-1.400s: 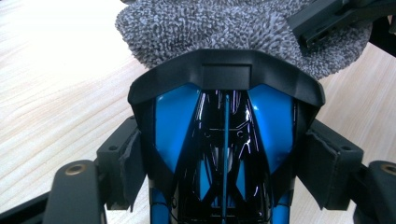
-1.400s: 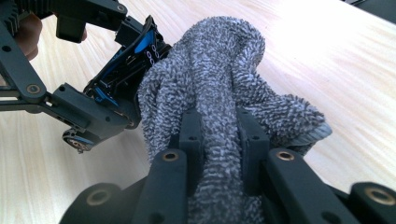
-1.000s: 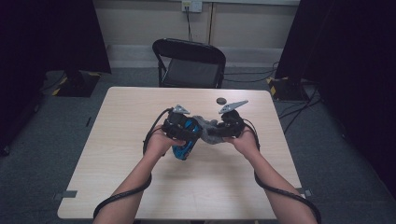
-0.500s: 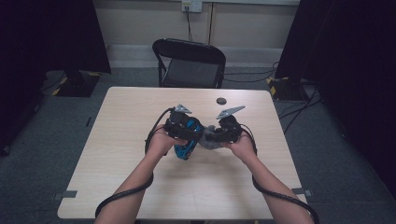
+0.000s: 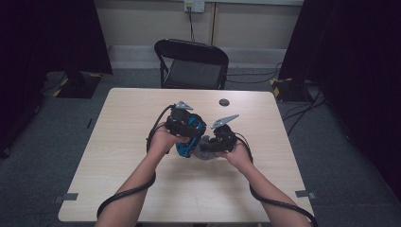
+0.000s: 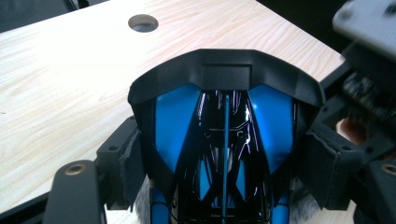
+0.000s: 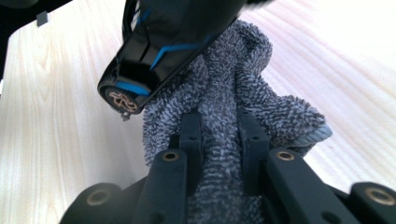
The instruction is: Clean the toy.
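High view: on a pale wooden table [image 5: 118, 156] facing a black folding chair [image 5: 191, 64], left tongs [image 5: 187, 127] clamp a blue-black object [image 5: 191, 139], right tongs [image 5: 215, 144] pinch a grey cloth [image 5: 204, 152].

From my remote station I log: pale wood desk [image 5: 132, 142]; black folding chair [image 5: 193, 64] behind it; grey carpeted floor [image 5: 56, 137]; cream wall [image 5: 142, 23] with socket [image 5: 194, 5]; black curtains [image 5: 52, 38] either side; cables [image 5: 302, 113] at right.
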Demonstrator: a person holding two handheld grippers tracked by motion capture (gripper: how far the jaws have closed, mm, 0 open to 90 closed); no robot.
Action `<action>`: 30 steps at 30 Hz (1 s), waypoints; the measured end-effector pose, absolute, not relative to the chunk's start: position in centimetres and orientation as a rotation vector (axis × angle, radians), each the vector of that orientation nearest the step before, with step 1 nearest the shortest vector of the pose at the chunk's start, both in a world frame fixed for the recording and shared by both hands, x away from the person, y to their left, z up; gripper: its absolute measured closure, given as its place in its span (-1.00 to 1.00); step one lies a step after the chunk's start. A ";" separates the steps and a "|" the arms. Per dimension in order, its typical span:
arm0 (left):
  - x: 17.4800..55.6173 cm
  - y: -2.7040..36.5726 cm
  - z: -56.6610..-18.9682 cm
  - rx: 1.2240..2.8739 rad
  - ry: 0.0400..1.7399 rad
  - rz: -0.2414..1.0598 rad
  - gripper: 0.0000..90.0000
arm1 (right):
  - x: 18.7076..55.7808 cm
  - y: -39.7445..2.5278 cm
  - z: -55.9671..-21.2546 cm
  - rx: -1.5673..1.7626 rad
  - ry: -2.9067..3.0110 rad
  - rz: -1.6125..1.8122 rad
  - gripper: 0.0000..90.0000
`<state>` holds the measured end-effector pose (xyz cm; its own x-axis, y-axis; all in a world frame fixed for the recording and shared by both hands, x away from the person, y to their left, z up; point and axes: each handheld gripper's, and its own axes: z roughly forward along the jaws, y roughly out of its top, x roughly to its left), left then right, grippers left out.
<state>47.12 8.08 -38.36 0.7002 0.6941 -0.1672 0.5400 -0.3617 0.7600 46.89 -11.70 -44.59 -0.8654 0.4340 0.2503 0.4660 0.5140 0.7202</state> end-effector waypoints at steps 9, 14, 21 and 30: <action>47.4 8.4 -37.9 2.041 0.947 0.256 -0.43 | 46.1 -10.6 -45.7 -0.754 -2.701 -1.258 0.70; 47.4 8.7 -37.8 2.030 0.951 0.254 -0.43 | 45.9 -10.3 -46.0 -0.735 -2.722 -1.222 0.70; 47.2 9.4 -37.7 2.031 0.953 0.262 -0.43 | 46.8 -12.4 -45.0 -0.800 -2.780 -1.204 0.69; 46.6 9.8 -38.8 2.056 0.955 0.244 -0.43 | 48.5 -16.0 -42.0 -0.925 -2.824 -1.244 0.69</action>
<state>46.59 9.78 -38.79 0.6913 0.7050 -0.1583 0.5425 -0.3617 0.7582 48.45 -16.01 -42.01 -0.8323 0.5332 0.1517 0.4719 0.5377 0.6987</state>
